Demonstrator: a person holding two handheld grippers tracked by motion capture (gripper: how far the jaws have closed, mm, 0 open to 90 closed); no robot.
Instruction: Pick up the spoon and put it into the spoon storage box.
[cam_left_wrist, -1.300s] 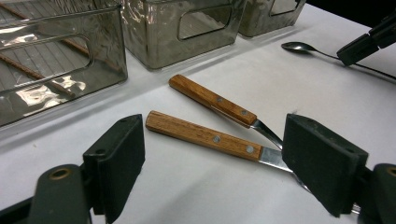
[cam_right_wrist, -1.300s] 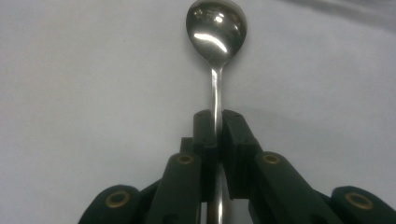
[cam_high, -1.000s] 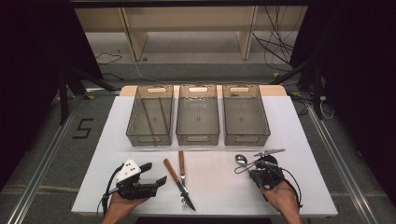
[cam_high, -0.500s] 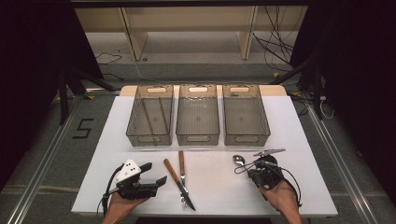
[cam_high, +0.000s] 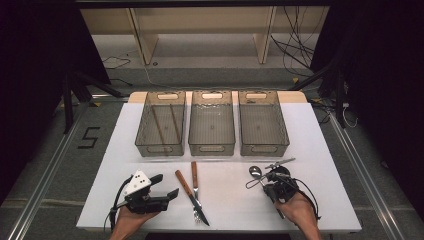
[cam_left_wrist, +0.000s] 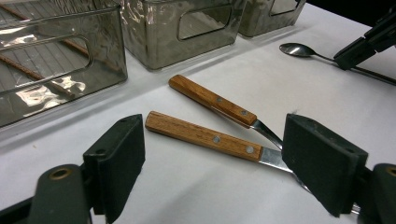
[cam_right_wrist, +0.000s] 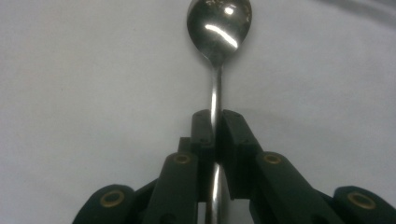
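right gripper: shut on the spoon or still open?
Shut on it. In the right gripper view the right gripper has both pads pressed against the spoon handle, no gap; the bowl sticks out ahead over the white table.

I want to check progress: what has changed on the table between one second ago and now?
Almost nothing visibly changed. The right tool stays shut on the spoon handle, low over the white table, in about the same place. The left tool stays open and still beside the two wooden-handled utensils. The three clear bins have not moved.
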